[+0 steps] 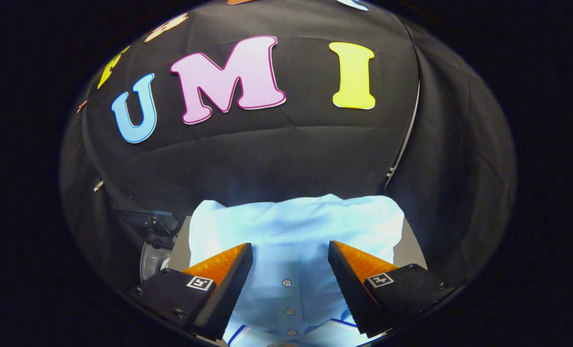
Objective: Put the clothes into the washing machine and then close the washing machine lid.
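In the gripper view, the gripper [290, 270] hung over a shirt [296, 226] with its fingers spread wide and nothing between them but open air above the cloth. Neither finger pressed on the fabric, as far as could be told.

The shirt lay folded flat on a table [180, 246], just ahead of the fingers and running back under them. It was pale blue, and its button placket [288, 299] ran straight down the gap between the fingers, three small buttons showing. A darker trim line [238, 332] crossed the near edge by the left finger. Beyond the shirt the booth's dark wall [267, 159] rose close behind the table. To the left of the shirt, off the table's edge, sat a greyish round part with dark fittings [154, 260]; what it belonged to could not be made out.

The shirt looked light, soft and limp, so it would likely sag and unfold once lifted, and thin cloth could slip from a shallow pinch. A sound hold seemed to be across the placket, where the layers doubled, with the fingers pushed down to gather a thick fold before closing. The buttons were hard, and best kept off the pads.
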Demonstrator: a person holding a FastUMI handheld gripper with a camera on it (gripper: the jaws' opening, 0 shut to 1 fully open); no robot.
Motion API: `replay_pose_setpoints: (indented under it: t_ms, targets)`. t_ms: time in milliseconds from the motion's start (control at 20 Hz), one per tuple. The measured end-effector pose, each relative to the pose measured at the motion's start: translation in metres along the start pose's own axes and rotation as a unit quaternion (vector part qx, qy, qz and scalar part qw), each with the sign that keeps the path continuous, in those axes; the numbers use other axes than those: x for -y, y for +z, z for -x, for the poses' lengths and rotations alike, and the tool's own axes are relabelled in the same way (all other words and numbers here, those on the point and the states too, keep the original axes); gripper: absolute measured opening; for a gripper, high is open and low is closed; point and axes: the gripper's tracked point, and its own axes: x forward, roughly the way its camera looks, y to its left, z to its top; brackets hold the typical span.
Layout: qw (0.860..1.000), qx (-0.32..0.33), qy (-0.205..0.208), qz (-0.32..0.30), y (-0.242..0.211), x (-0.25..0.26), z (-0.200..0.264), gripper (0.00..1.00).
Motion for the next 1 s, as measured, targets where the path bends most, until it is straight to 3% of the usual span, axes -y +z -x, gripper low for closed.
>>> replay_pose_setpoints:
  t_ms: [450, 550, 700, 800, 1000]
  targets:
    - [0.998, -0.046, -0.021, 0.031, -0.022, 0.006, -0.021, 0.98]
    - [0.999, -0.047, -0.009, 0.017, -0.02, 0.002, -0.023, 0.87]
    - [0.999, -0.044, 0.004, -0.009, -0.018, 0.0, -0.023, 0.25]
    - [0.999, -0.038, 0.004, -0.004, -0.016, 0.003, -0.024, 0.06]
    - [1.0, -0.017, -0.005, 0.004, -0.01, 0.001, -0.012, 0.05]
